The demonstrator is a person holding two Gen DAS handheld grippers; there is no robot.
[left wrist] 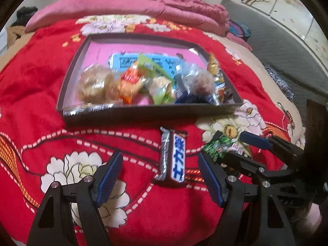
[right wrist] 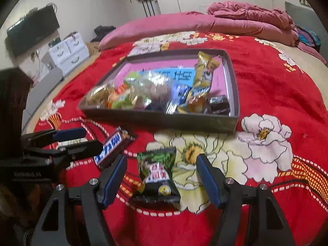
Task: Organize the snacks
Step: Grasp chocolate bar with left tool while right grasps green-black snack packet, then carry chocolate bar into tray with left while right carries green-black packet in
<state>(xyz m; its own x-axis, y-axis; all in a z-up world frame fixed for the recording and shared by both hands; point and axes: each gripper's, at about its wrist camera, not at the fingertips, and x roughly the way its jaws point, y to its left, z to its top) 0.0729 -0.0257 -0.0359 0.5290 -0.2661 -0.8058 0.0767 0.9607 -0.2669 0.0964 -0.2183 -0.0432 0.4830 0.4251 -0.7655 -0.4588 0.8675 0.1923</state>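
A shallow dark cardboard tray (left wrist: pixel 143 113) (pink-floored) is filled with wrapped snacks at frame centre. Below it, a brown-and-white chocolate bar (left wrist: pixel 174 157) is framed lengthwise toward the tray by the open, empty left gripper (left wrist: pixel 160 176); a green-black packet (right wrist: pixel 157 174) is straddled by the open, empty right gripper (right wrist: pixel 162 176).

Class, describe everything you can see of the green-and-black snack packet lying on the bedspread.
The snack packet is a small glossy pouch, green on top, black below, with a white label and a yellow round mark. It lies flat on the red floral blanket, outside the box, between the right gripper's open jaws, untouched.
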